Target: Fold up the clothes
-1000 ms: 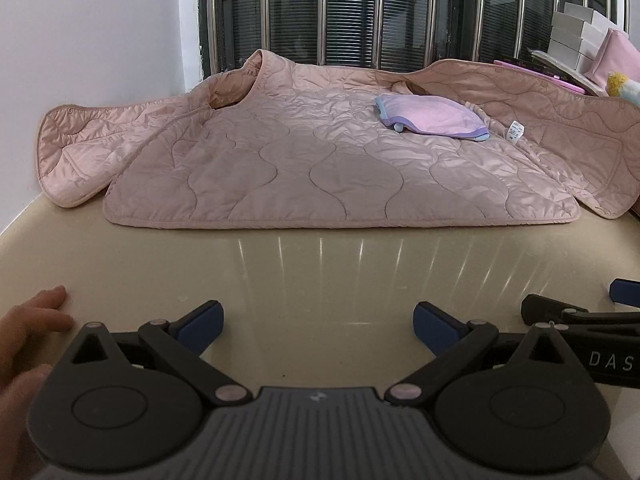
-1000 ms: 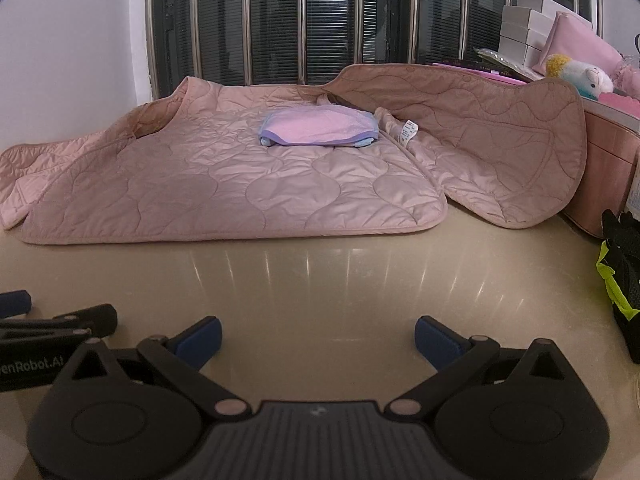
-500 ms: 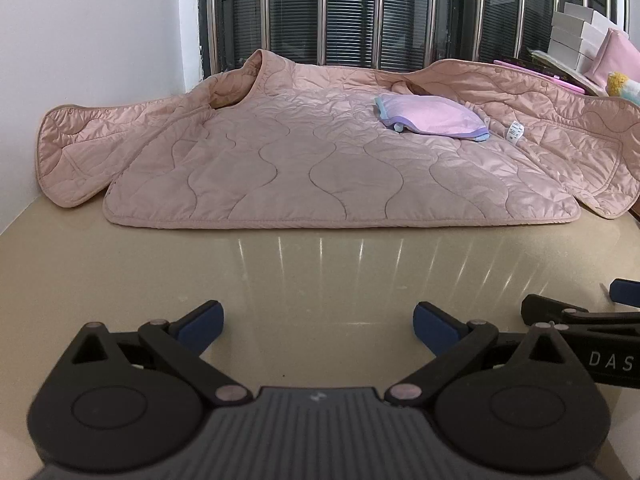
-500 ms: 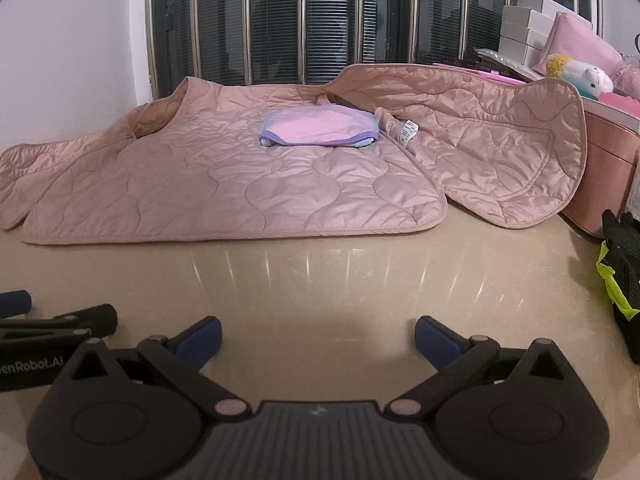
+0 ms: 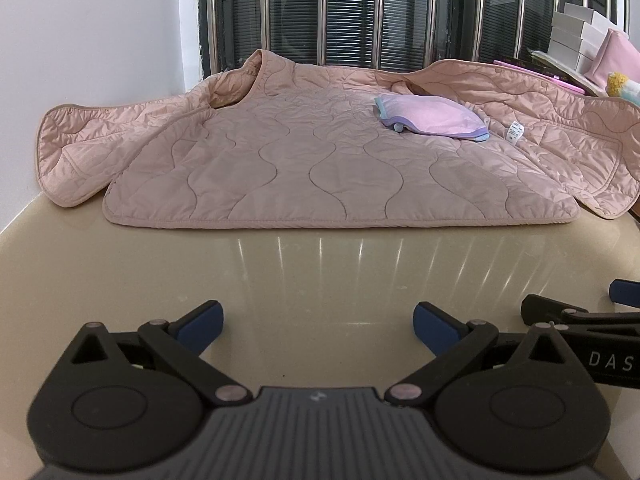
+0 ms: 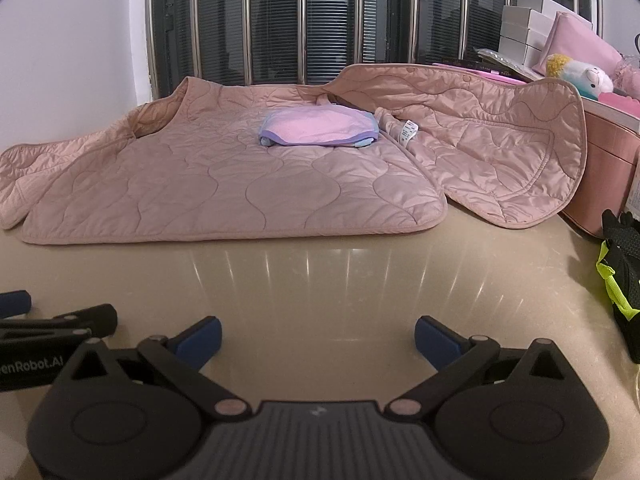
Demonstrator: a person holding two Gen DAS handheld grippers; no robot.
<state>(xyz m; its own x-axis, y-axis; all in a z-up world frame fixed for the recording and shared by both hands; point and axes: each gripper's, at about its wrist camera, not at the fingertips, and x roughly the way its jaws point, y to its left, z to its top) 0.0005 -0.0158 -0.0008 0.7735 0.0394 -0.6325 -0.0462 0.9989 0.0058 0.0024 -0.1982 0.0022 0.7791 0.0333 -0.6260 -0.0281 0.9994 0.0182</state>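
Observation:
A pink quilted jacket [image 5: 304,168] lies spread flat on the beige table [image 5: 320,272], sleeves out to both sides; it also shows in the right wrist view [image 6: 224,184]. A small folded pink and lilac garment [image 5: 430,119] rests on top of it, right of centre, also seen from the right wrist [image 6: 320,130]. My left gripper [image 5: 316,322] is open and empty, low over the table well short of the jacket's hem. My right gripper [image 6: 318,334] is open and empty beside it, to its right.
A white wall is at the left. A barred window runs behind the jacket. White boxes [image 6: 524,32], a pink pouch and a plush toy [image 6: 576,74] stand at the far right on a pink box. A black and neon-yellow glove [image 6: 620,276] lies at the right table edge.
A hand at the left edge of the left wrist view one second ago has left the frame. Both grippers and the clothes have stayed still.

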